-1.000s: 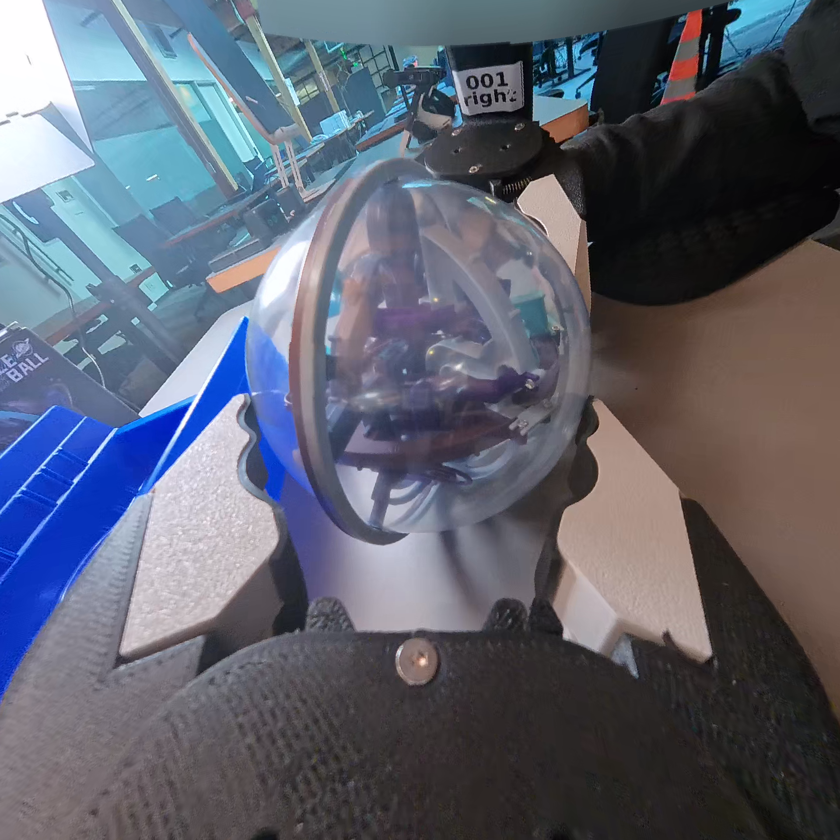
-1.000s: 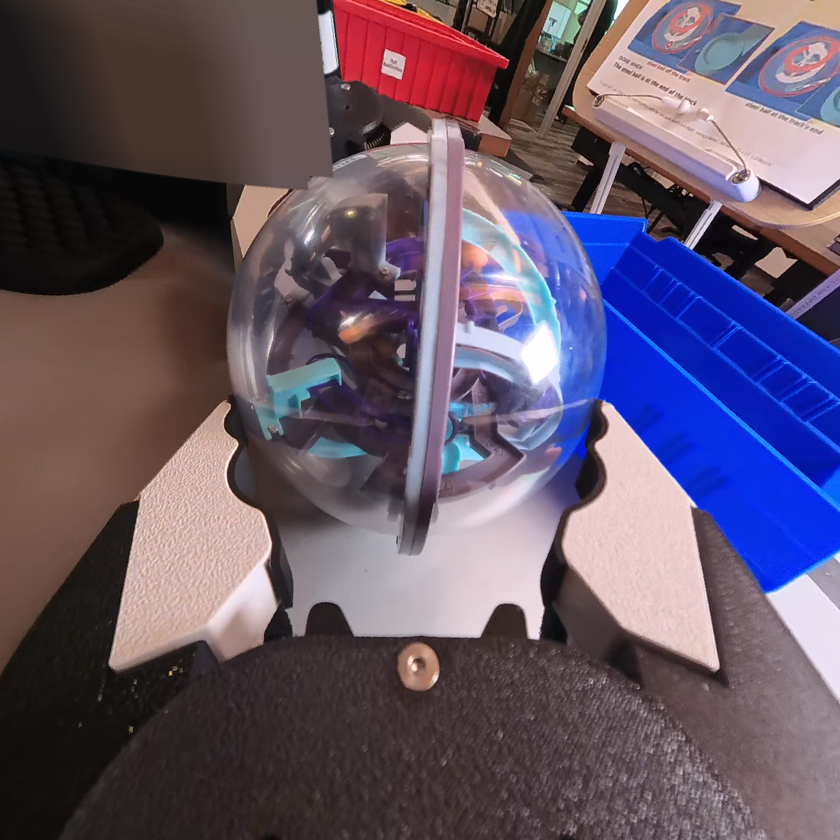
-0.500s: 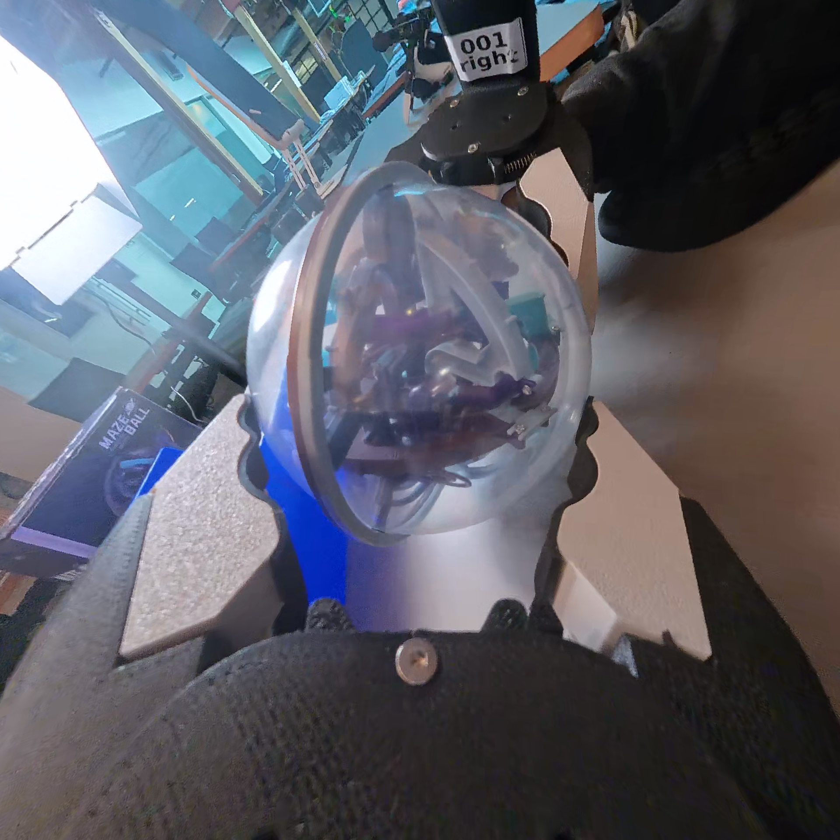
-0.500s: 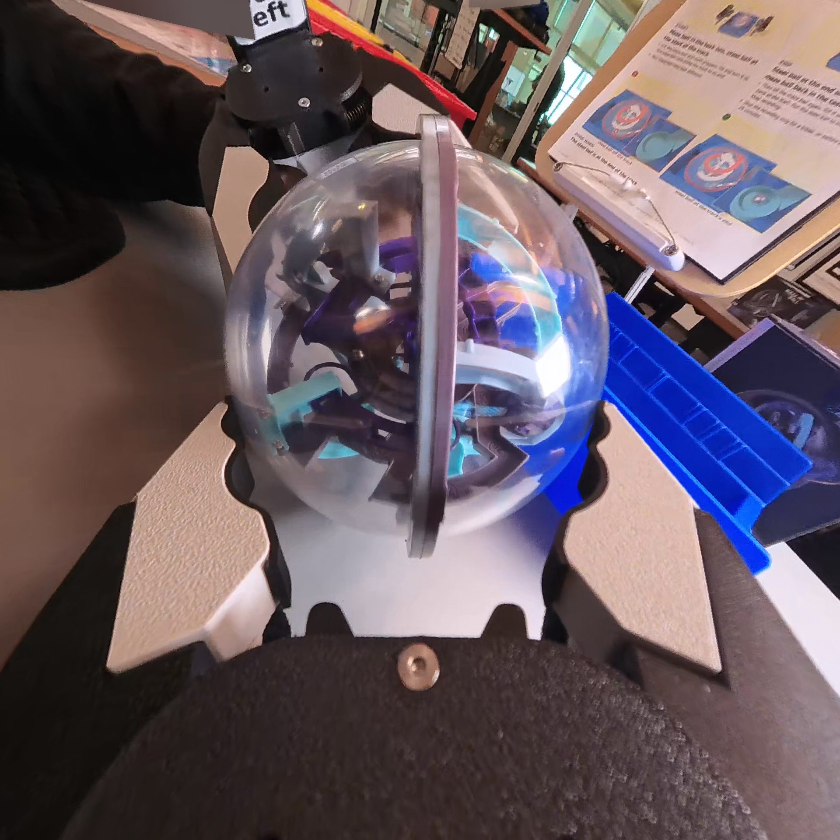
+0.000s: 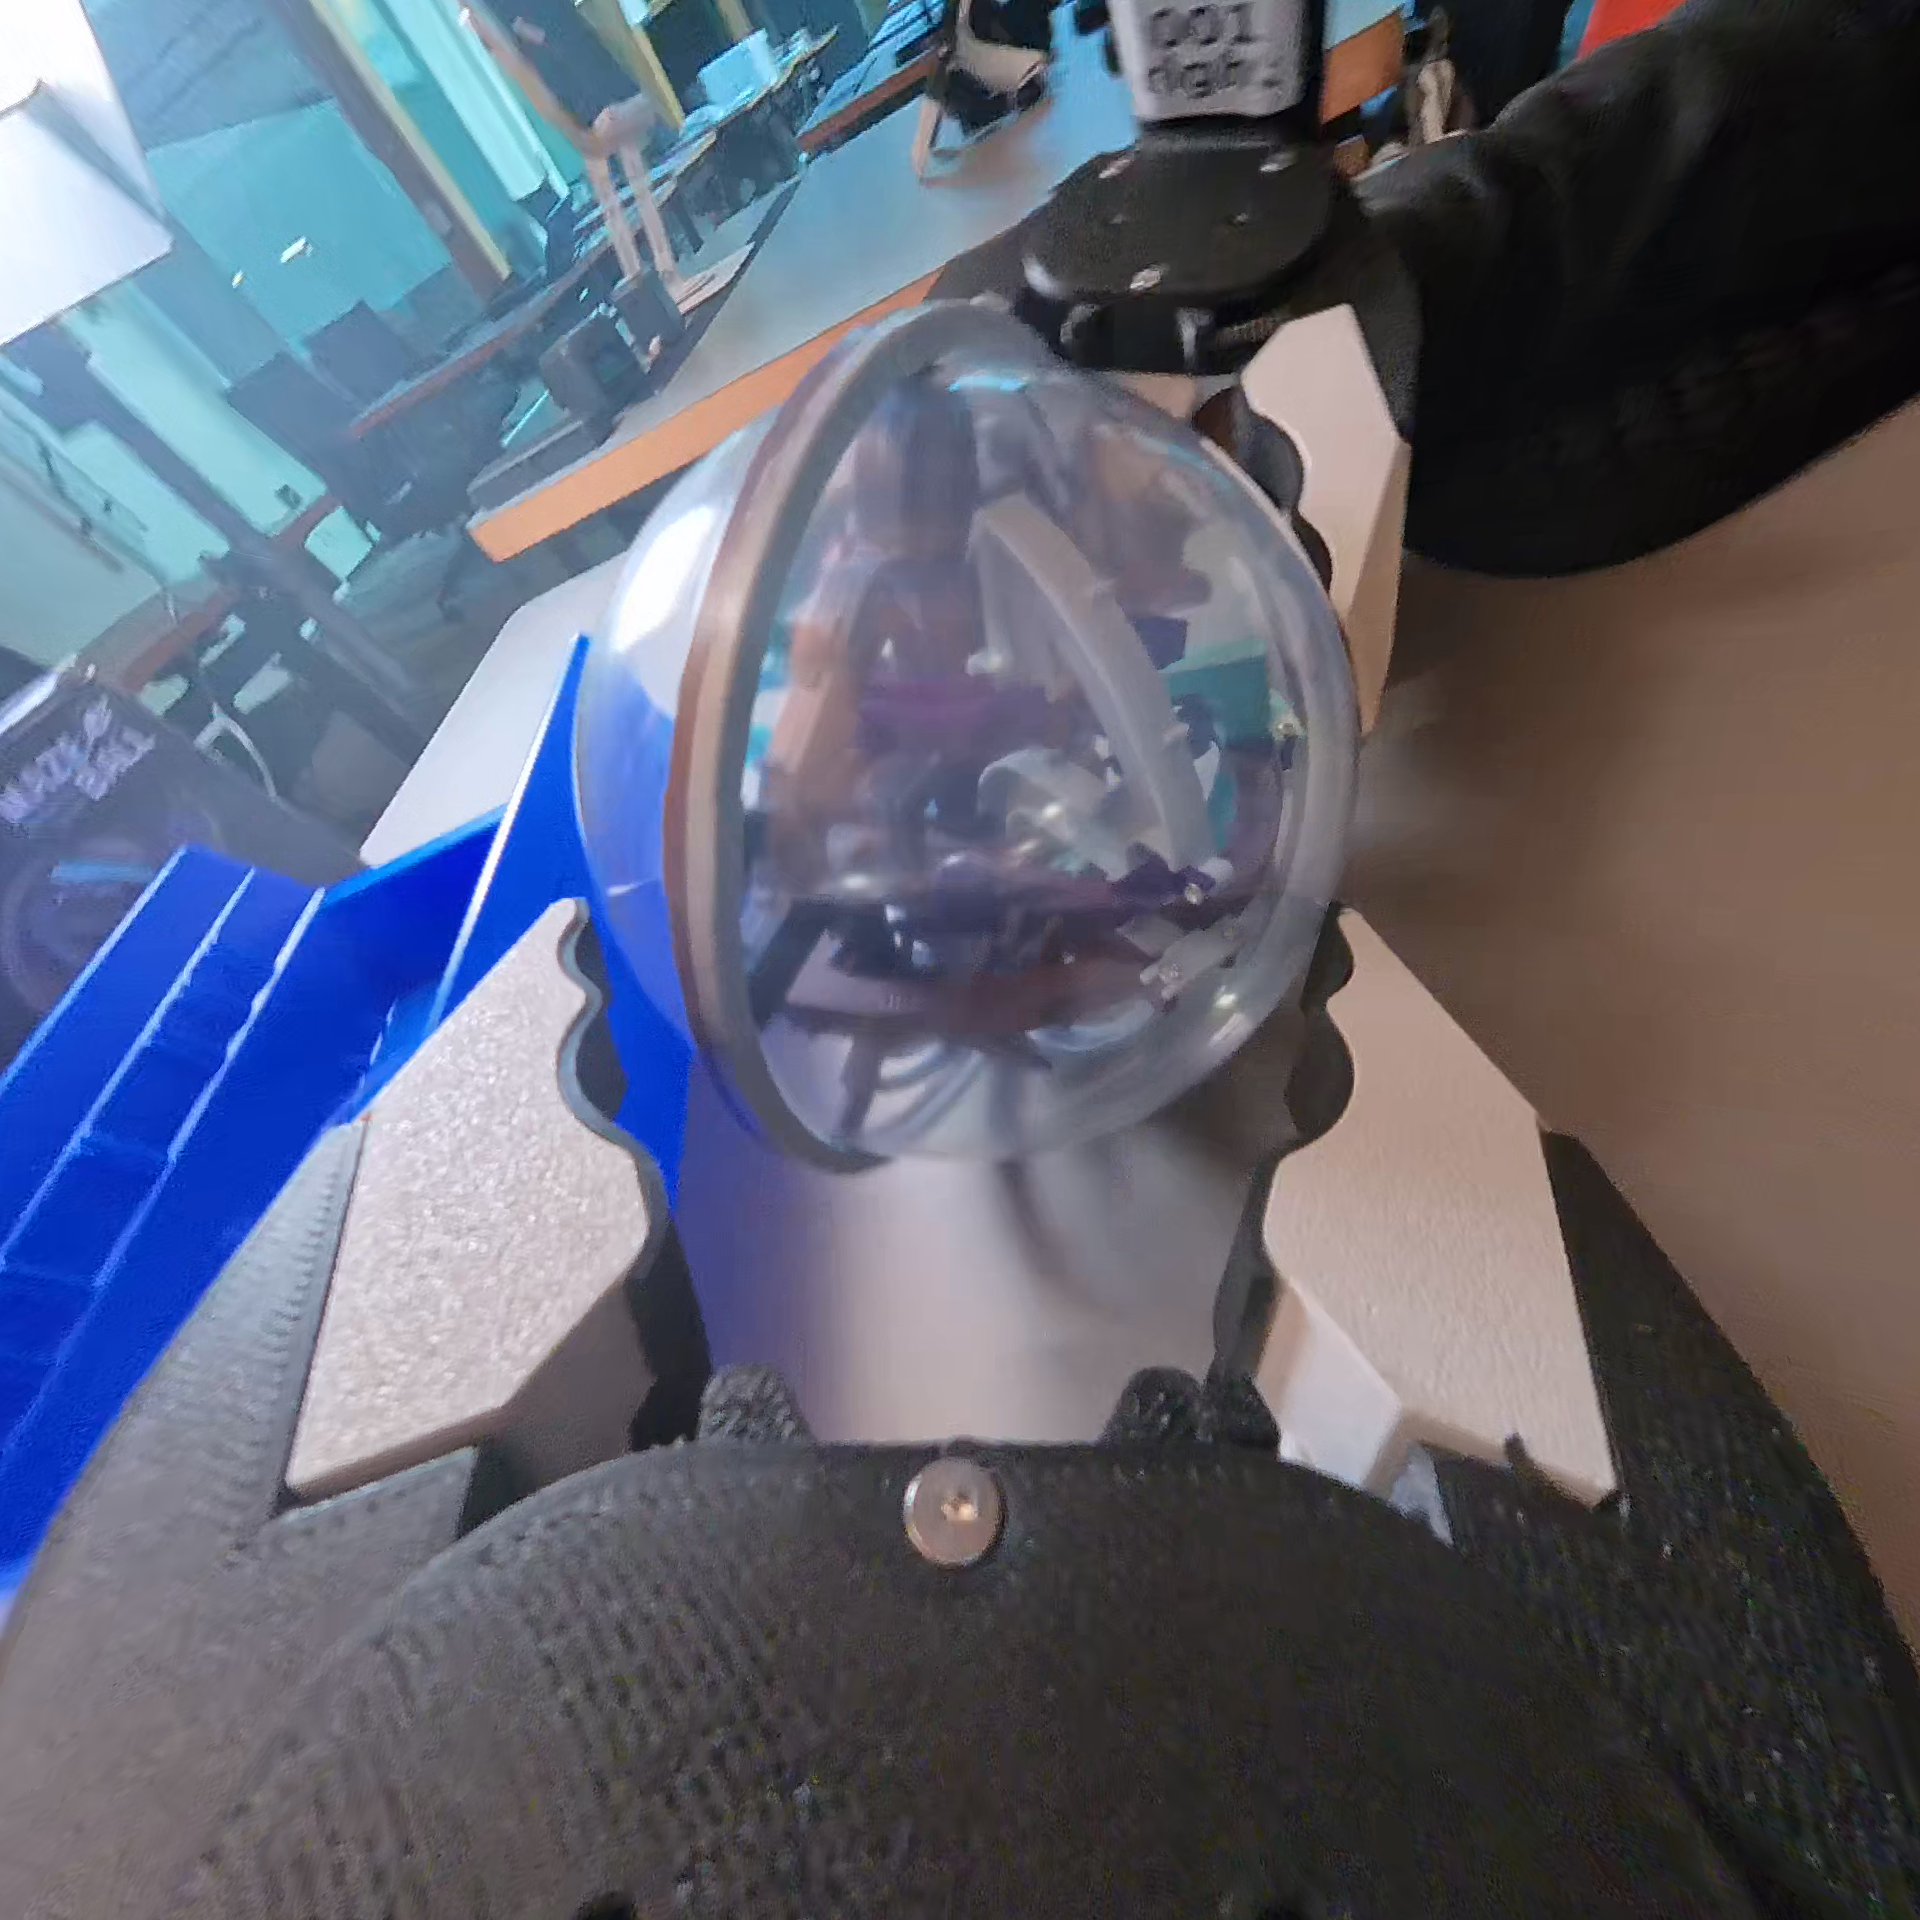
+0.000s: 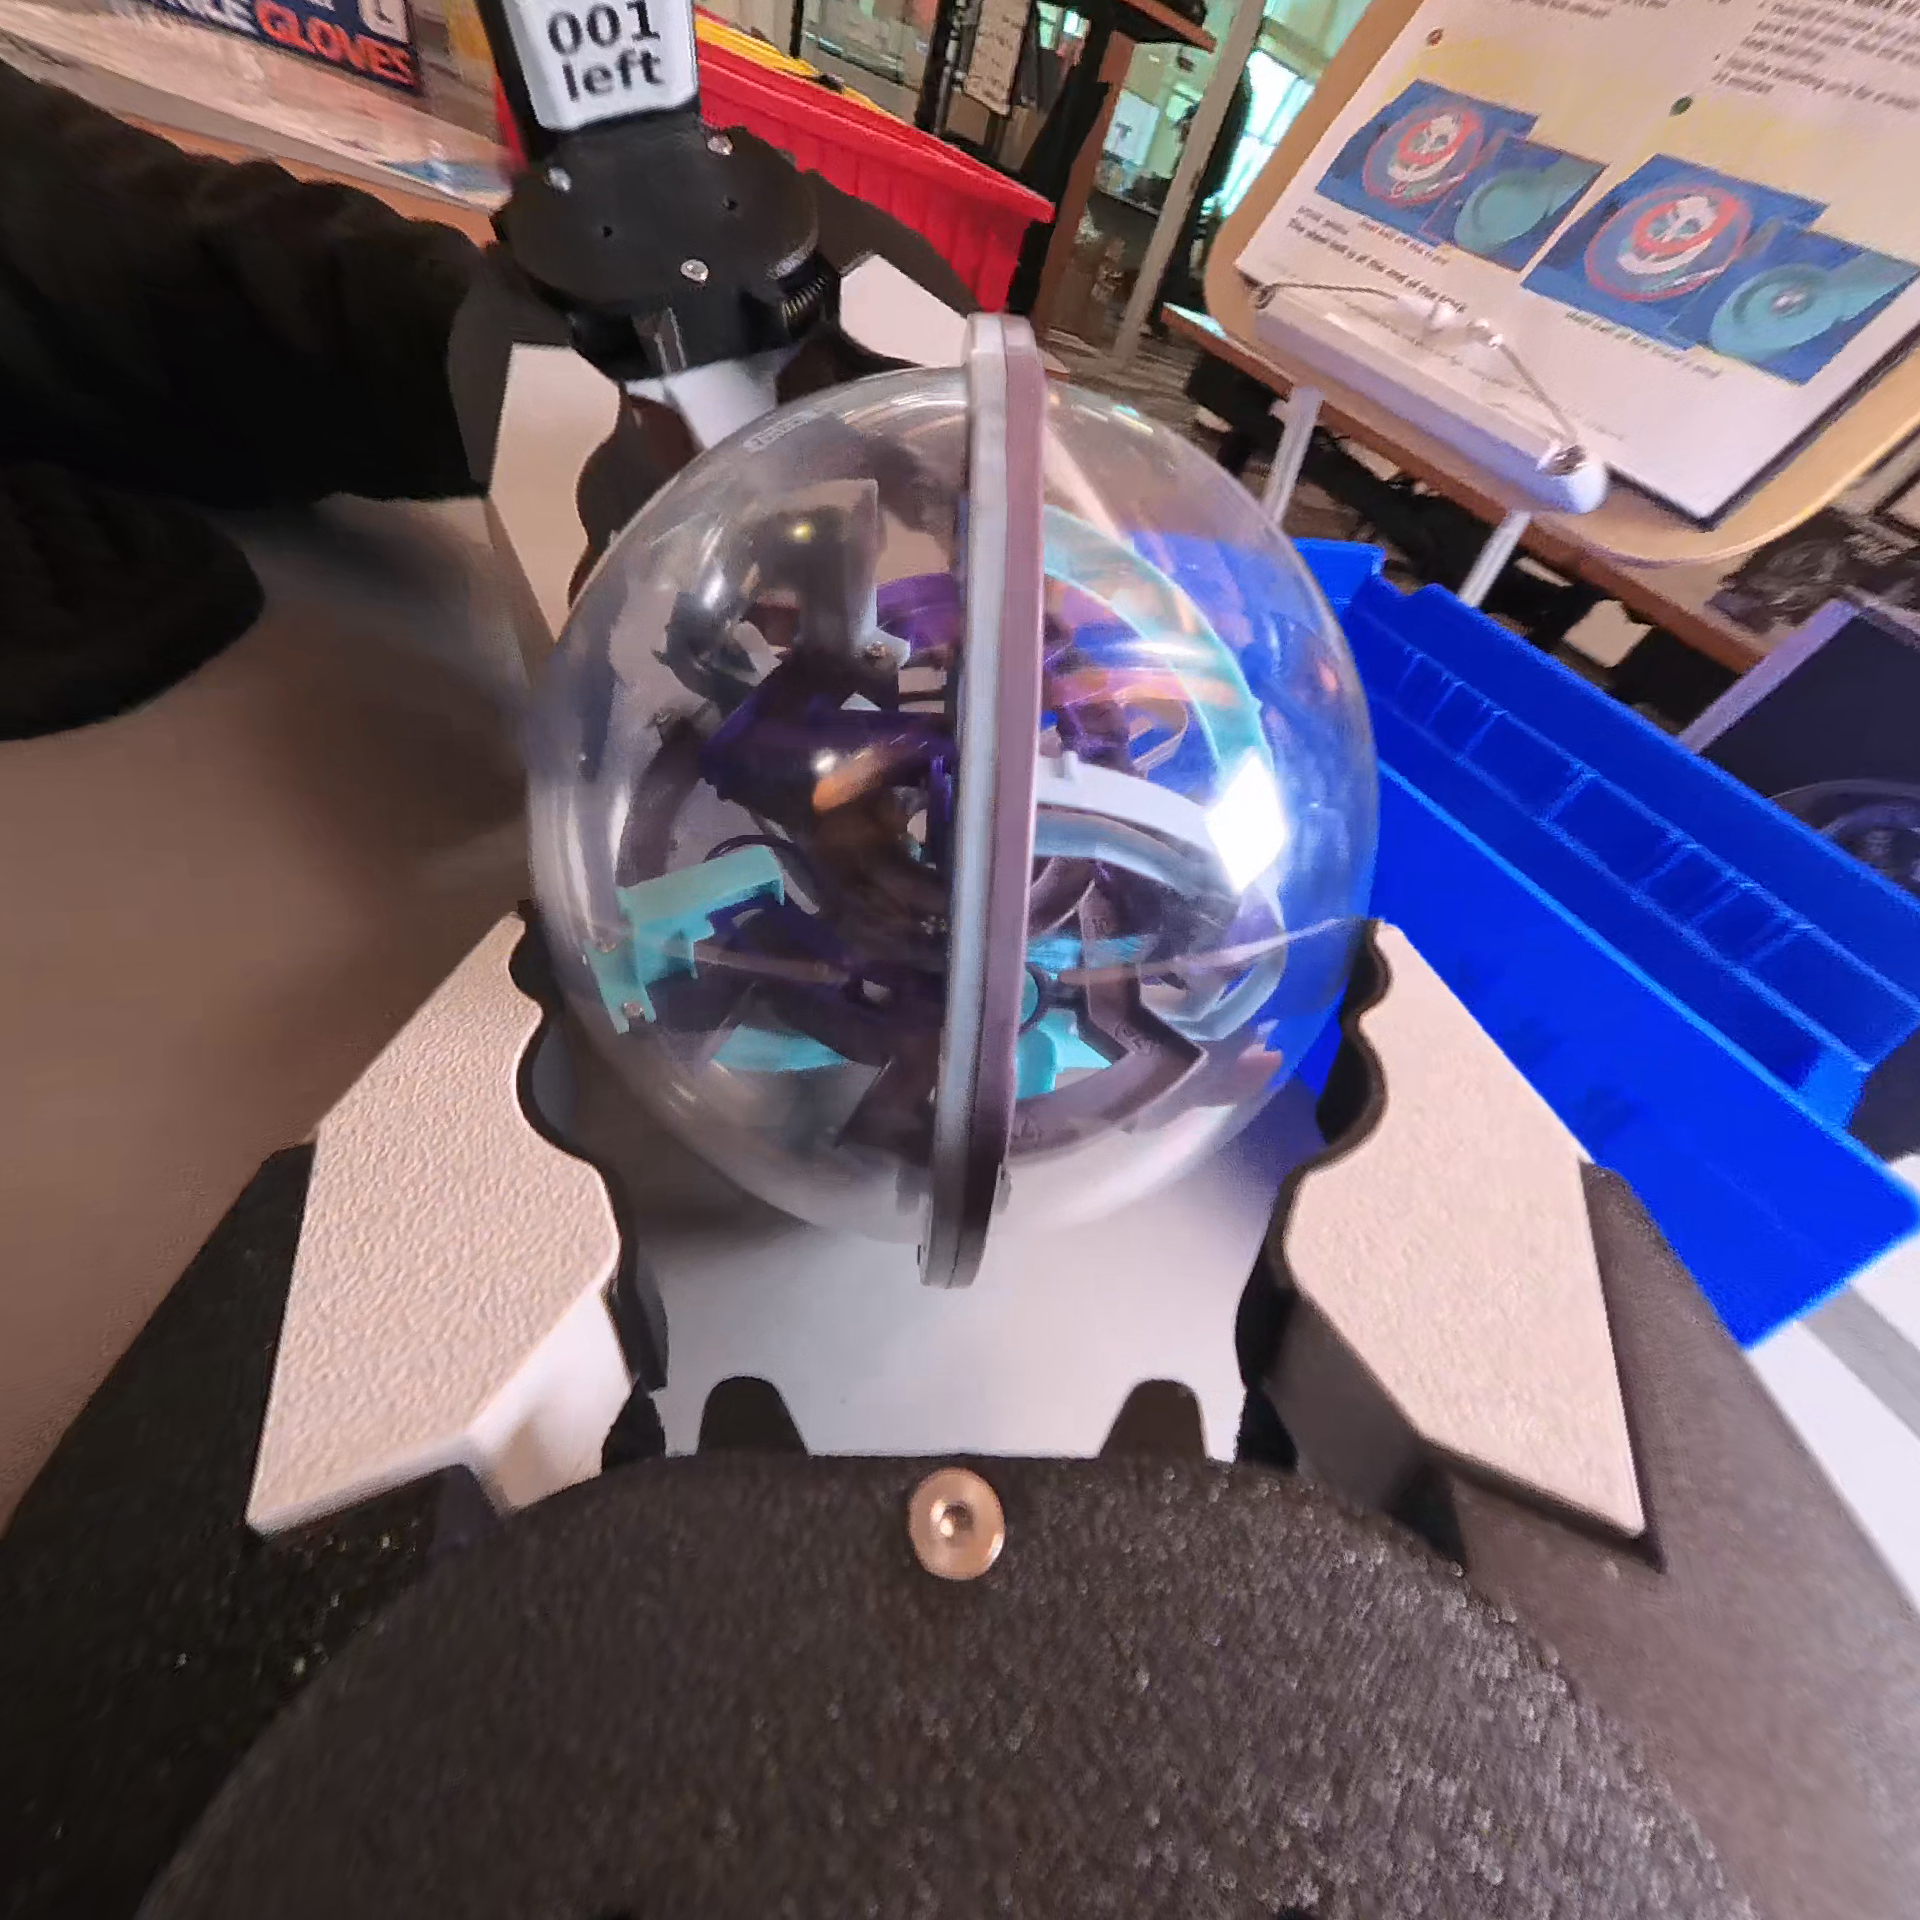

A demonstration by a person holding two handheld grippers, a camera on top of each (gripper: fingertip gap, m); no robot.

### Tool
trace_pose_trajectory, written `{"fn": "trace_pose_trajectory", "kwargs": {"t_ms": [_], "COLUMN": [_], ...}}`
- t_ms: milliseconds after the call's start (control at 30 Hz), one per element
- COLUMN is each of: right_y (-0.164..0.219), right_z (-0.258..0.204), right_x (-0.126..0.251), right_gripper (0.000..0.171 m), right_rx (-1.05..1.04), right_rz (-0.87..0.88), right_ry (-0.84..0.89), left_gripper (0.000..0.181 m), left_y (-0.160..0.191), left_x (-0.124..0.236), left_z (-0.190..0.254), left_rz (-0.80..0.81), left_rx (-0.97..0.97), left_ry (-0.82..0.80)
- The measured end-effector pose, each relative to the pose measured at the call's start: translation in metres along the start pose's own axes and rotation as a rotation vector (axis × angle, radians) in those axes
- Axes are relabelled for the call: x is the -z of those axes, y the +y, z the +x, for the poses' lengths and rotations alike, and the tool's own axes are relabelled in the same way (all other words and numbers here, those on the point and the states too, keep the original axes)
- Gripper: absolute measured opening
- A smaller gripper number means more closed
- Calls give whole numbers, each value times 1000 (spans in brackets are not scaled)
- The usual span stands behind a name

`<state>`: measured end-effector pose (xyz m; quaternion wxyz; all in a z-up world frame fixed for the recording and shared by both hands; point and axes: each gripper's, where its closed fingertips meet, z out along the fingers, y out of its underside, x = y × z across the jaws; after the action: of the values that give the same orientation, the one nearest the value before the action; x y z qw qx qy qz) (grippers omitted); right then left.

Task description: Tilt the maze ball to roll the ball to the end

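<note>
Beige tabletop (image 6: 260, 935) spreads beside a blue bin (image 6: 1621, 935); both claws (image 5: 956, 997) (image 6: 945, 1039) clamp the maze ball (image 6: 945, 800).

The maze ball (image 5: 966, 748) has tipped back, the blue bin (image 5: 187, 1049) again filling the left wrist view's left side

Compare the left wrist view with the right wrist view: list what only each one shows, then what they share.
Only the left wrist view: the right tongs behind the sphere, and rows of desks in the background.

Only the right wrist view: the left tongs behind the sphere, a red bin, and a clipboard of instruction sheets on a stand.

Both: the clear maze ball clamped between both tongs, its dark seam ring, the blue bin, and a black sleeve.
</note>
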<state>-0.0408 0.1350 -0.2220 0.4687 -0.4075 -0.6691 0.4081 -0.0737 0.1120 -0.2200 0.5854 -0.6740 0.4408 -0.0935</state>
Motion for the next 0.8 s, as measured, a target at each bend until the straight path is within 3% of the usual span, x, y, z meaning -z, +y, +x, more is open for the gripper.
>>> {"fn": "trace_pose_trajectory", "kwargs": {"t_ms": [67,167,233,400,500,633,800], "right_y": [4,8,7,4,1,0,19], "right_z": [2,5,6,11,1,-5,13], "right_x": [-1,-3,-5,-9,-6,8,9], "right_gripper": [144,143,143,142,144,131,134], "right_rx": [38,32,-2,-277,-418,-528,-734], "right_rz": [-10,-34,-38,-51,-38,16,37], "right_ry": [56,137,170,233,113,-128,-252], "left_gripper": [128,124,135,140,141,140,138], "left_y": [5,2,4,2,0,2,2], "left_x": [8,16,8,-2,2,11,13], "left_z": [-6,-10,-7,-26,-34,-40,-38], "left_rz": [19,155,192,209,233,289,320], "left_rx": [136,568,789,814,831,887,840], "left_ry": [-18,3,20,-58,-42,6,84]}}
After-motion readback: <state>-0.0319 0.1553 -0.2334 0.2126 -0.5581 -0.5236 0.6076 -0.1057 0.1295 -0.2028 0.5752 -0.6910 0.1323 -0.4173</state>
